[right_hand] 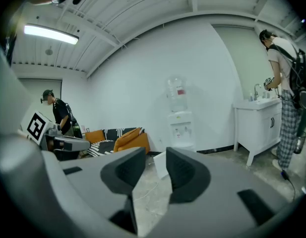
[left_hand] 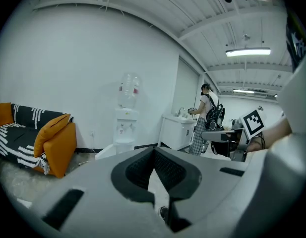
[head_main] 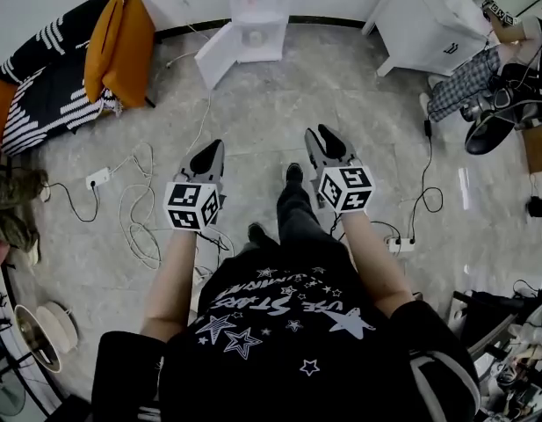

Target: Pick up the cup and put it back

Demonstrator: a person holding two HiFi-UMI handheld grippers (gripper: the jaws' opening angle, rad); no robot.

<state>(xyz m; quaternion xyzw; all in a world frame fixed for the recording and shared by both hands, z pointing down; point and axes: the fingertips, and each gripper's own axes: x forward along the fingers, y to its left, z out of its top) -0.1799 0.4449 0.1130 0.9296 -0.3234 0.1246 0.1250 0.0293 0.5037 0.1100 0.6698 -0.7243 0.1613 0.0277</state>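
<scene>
No cup shows plainly in any view; a small round pale object (head_main: 254, 36) sits in the open lower compartment of the white water dispenser (head_main: 253, 11), too small to identify. The dispenser (left_hand: 127, 120) (right_hand: 179, 115) stands against the far wall, well ahead of both grippers. My left gripper (head_main: 208, 155) (left_hand: 153, 150) is held at waist height over the floor, its tips touching and nothing between them. My right gripper (head_main: 328, 139) (right_hand: 156, 158) is level with it on the right, its pads apart around an empty gap.
The dispenser's door (head_main: 220, 55) hangs open to the left. A striped sofa with orange cushions (head_main: 121, 42) stands at the left, and a white sink cabinet (head_main: 429, 20) at the right with a person (right_hand: 286, 83) beside it. Cables (head_main: 139, 209) and a power strip (head_main: 97, 178) lie on the floor.
</scene>
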